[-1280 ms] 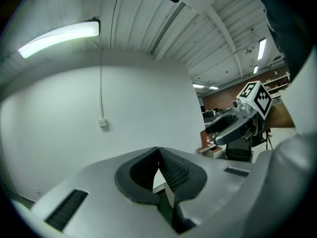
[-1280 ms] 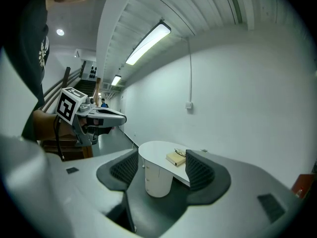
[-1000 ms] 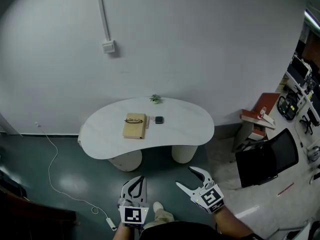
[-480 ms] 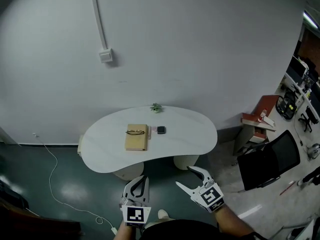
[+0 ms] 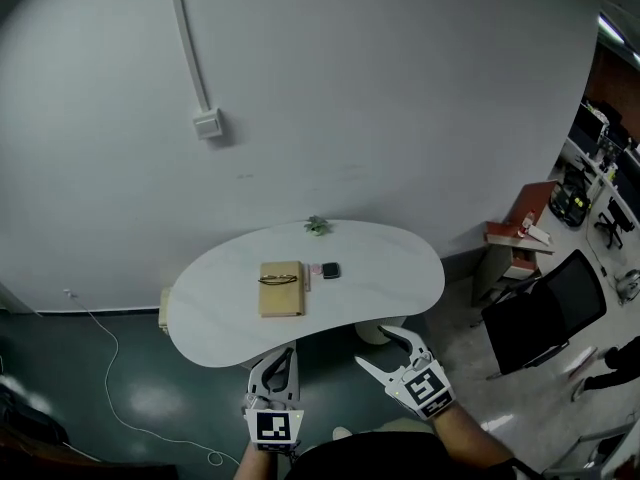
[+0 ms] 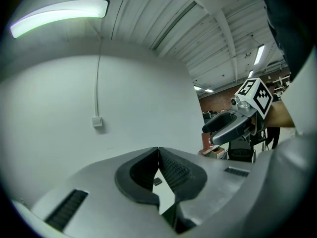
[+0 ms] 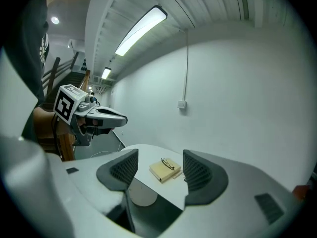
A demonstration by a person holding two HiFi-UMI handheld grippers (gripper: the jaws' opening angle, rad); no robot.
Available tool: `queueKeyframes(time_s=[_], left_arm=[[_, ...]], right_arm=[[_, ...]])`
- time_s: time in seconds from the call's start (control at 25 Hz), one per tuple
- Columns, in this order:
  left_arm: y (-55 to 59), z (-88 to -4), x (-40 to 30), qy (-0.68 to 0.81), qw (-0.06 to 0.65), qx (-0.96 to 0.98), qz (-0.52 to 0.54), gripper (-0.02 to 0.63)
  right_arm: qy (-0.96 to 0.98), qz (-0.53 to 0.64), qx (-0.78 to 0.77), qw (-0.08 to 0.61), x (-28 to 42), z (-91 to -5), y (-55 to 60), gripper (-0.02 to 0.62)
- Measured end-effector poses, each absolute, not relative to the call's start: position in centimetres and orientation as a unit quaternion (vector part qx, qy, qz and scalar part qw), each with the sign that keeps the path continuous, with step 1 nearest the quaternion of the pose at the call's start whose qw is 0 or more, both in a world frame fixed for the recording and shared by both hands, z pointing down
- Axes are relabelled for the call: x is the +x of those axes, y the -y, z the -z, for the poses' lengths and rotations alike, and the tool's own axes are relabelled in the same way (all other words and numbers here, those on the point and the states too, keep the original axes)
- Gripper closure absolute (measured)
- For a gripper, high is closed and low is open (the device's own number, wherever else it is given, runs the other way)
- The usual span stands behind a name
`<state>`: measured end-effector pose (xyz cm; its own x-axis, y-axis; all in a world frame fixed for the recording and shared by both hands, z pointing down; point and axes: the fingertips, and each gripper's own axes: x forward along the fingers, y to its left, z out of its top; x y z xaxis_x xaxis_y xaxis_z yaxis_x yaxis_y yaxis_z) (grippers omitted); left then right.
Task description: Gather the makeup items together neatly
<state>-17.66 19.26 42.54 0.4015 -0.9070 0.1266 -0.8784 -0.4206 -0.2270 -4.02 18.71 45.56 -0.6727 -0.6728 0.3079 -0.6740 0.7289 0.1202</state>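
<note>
First, the head view. A white kidney-shaped table (image 5: pixel 390 278) stands against a pale wall. Near the middle of the table lies a tan notebook (image 5: pixel 281 293) with a pair of glasses (image 5: pixel 280 279) on top. The makeup items sit on the table just right of the notebook: a pale pink item (image 5: pixel 315 270) touching or nearly touching a small dark item (image 5: pixel 330 270). At the table's back edge is a small green sprig (image 5: pixel 318 226). Both grippers are in the air on the near side of the table, clear of it. The left gripper (image 5: pixel 285 354) points toward the table's front edge with its jaws drawn together. The right gripper (image 5: pixel 376 350) is beside it with jaws spread. Right of the table are a black chair (image 5: pixel 545 313) and a low stand with red books (image 5: pixel 520 230). On the wall above the table is a switch box (image 5: pixel 208 123).

Next, the left gripper view. The left gripper (image 6: pixel 158 150) has its jaw tips touching and nothing gripped. Through the slit lower down, a strip of tabletop and the small dark item (image 6: pixel 157 181) show, well beyond the jaws. The right gripper (image 6: pixel 233 125) is at the right.

Lastly, the right gripper view. The right gripper (image 7: pixel 160 155) has its jaws wide apart and empty. The table (image 7: pixel 143 155) shows through the gap, with the notebook (image 7: pixel 163 171) and glasses (image 7: pixel 170 163) on it. The left gripper (image 7: pixel 94 117) is at the left.
</note>
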Motion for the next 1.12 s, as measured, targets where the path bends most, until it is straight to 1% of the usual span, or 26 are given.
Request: queueKeyframes(time_s=[0.2,0.52,0.76,1.12], left_arm=[[-18.4,-42.4,-19.4,-0.552,0.057,-0.827,0.088,0.583],[-15.5,-42.9,-21.8,-0.585,0.061,-0.803,0.095,0.583],[-12.5,-44.0,-20.7,-0.594,0.055,-0.798,0.089,0.583],[-4.9,-44.0,-18.2,-0.579,0.060,-0.804,0.120,0.583]], right_arm=[[0.901,0.001,0.406,0.153,-3.3,-44.8,-17.3,0.305],[0.862,-0.020,0.493,0.120,2.5,-46.4,-14.0,0.304],[0.865,-0.030,0.485,0.123,3.3,-47.8,-10.5,0.305],[0.880,-0.038,0.455,0.133,3.3,-48.9,-3.0,0.305]])
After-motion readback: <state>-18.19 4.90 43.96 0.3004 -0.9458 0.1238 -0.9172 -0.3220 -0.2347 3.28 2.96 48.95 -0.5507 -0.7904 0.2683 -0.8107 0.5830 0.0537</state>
